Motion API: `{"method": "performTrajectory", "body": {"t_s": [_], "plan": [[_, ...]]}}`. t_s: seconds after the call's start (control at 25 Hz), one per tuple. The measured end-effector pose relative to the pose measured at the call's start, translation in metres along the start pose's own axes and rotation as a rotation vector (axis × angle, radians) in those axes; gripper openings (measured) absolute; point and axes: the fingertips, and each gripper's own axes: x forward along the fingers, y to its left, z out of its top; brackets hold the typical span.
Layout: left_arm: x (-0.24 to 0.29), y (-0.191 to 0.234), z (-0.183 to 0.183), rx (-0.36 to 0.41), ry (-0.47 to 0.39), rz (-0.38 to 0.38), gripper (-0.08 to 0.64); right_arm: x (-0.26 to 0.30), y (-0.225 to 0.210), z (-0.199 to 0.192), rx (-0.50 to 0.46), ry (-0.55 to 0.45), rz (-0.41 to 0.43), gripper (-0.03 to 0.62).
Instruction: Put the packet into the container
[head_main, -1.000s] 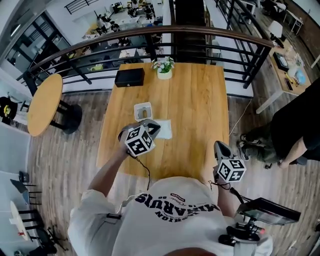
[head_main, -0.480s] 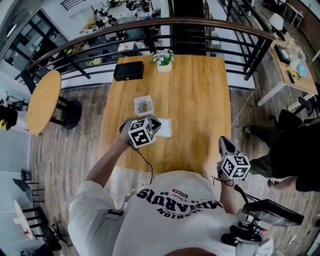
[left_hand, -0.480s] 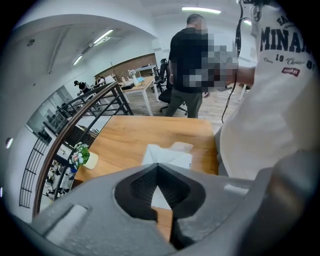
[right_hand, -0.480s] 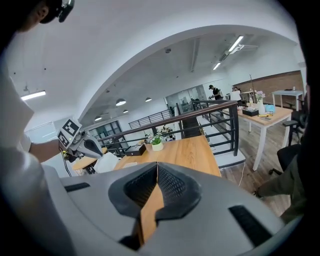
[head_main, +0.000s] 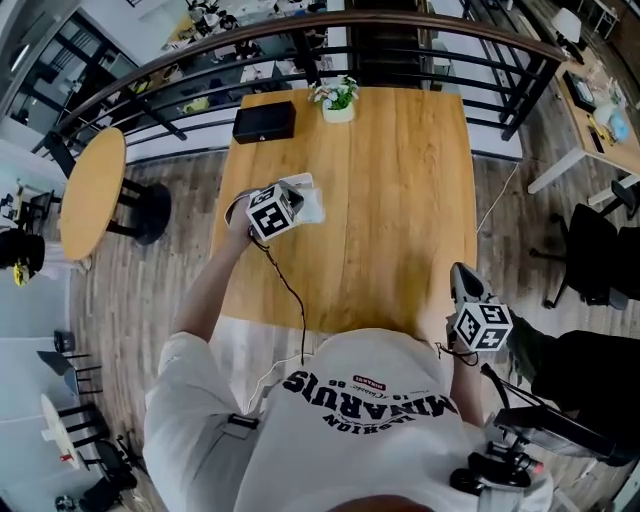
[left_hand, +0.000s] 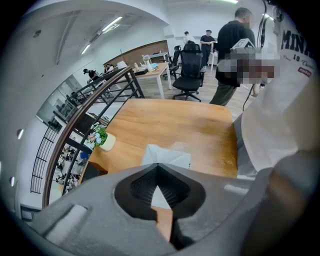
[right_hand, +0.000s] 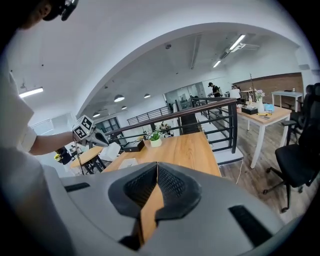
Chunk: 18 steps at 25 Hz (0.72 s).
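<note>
A: Start left. What's out there?
B: A round table (head_main: 92, 195) off to the left, apart from the main table (head_main: 400, 200).
A: And the L gripper (left_hand: 157, 165)?
B: Over the table's left side. Jaws are together, pinched on the packet (left_hand: 166, 156) by one edge. The packet's white, sticks out past the tips and is up off the wood.
A: Where's the container?
B: The right gripper view shows the container (right_hand: 128, 162) sitting on the table, white w/ an open top. In that view the packet hangs above it and a bit left, not inside. In the head view the packet and gripper cover that spot, so I can't pick the container out there.
A: Other stuff on the table?
B: A black box (head_main: 264, 121) at the far left corner, and a plant (head_main: 338, 102) mid far edge. Both are apart from the packet.
A: R gripper (right_hand: 157, 165)?
B: At the near right corner. Jaws are together w/ nothing b/w them, only wood showing through the gap.
</note>
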Motion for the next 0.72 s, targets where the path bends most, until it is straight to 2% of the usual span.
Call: {"method": "performTrajectory", "body": {"t_s": [0.28,0.56,0.72], "plan": [[0.044,0.056,-0.032,-0.032,0.086,-0.001,0.003,0.006,-0.004,-0.004,0.023,0.009,-0.019,0.011],[0.103,0.075,-0.048,-0.052,0.128,-0.024,0.003,0.001,-0.012,-0.013,0.048,0.038,-0.062,0.011],[0.135,0.083,-0.073,-0.136,0.199,-0.040,0.003,0.002,-0.019,-0.013,0.057,0.047,-0.082,0.011]]}}
